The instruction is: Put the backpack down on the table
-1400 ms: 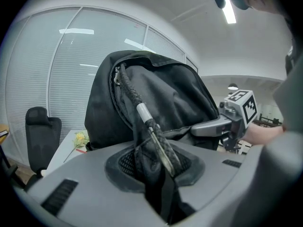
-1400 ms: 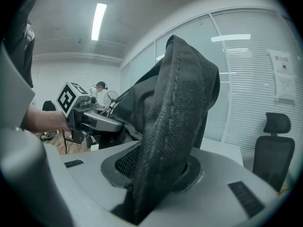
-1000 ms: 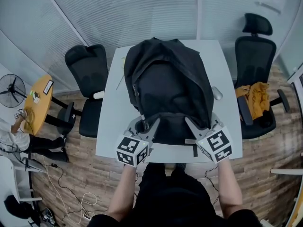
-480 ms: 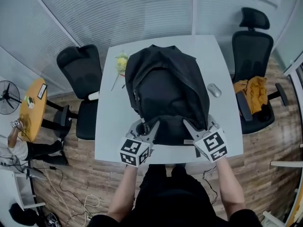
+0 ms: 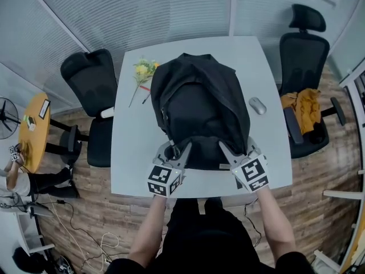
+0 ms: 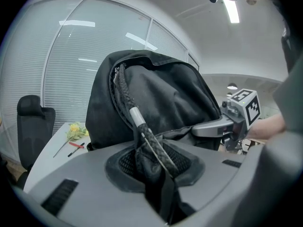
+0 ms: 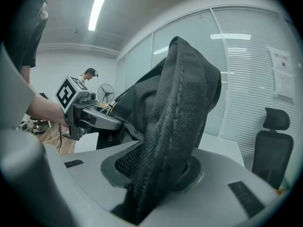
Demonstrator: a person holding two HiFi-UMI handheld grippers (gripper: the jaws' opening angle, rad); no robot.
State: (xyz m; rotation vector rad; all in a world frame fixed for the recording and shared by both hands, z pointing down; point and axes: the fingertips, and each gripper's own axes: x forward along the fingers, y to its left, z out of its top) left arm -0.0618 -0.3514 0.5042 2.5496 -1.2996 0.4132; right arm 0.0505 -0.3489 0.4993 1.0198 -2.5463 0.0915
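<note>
Left gripper [image 5: 173, 151] and right gripper [image 5: 230, 151] grasp the near edge of the upright black fabric backpack [image 5: 199, 96], mid grey rectangular table [image 5: 128, 158], in the head view. Left gripper view: jaws clamp a thin black strap [image 6: 152, 162]. Right gripper view: jaws clamp a padded black mesh strap [image 7: 165, 126]

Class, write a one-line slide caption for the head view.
Left gripper and right gripper hold a black backpack over the white table.
</note>
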